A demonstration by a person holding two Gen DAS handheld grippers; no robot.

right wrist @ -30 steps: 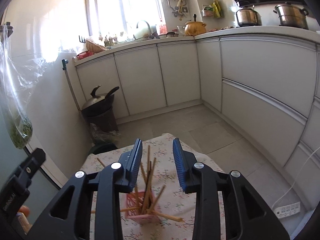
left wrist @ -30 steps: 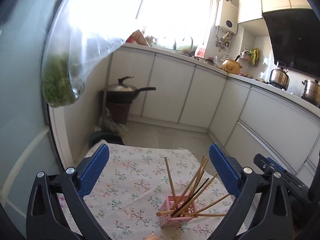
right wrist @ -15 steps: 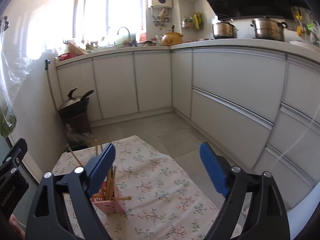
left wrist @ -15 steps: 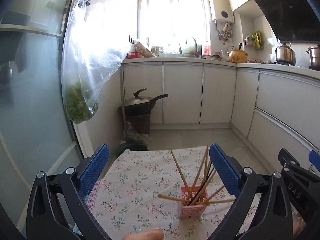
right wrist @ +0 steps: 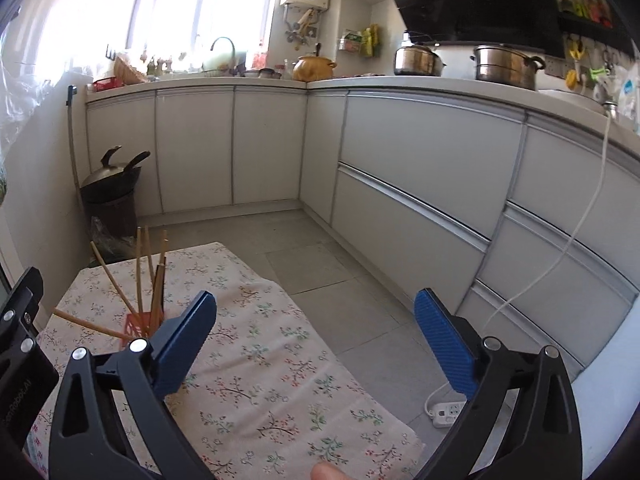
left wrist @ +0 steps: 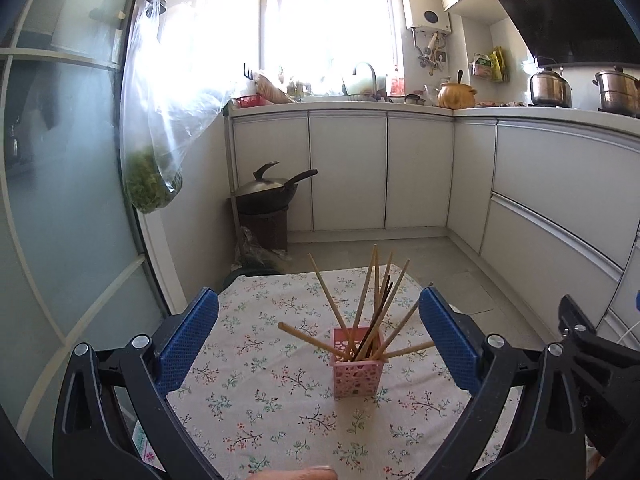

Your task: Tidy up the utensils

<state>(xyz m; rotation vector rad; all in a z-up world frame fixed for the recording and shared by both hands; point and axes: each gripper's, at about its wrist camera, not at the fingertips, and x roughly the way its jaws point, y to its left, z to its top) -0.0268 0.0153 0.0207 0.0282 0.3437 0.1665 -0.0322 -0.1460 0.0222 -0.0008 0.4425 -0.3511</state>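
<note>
Chopsticks (left wrist: 372, 312) stand fanned in my pink basket (left wrist: 357, 364) on the floral counter (left wrist: 256, 392); my left gripper (left wrist: 318, 340) gapes, my right gripper (right wrist: 316, 340) has just been opening, both empty.

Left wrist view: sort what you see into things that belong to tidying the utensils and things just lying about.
Belongs to the job:
chopsticks, standing splayed in the holder
pink holder on the floral tablecloth

Just lying about:
wok on the floor stand
bag of greens hanging
pots on the counter
</note>
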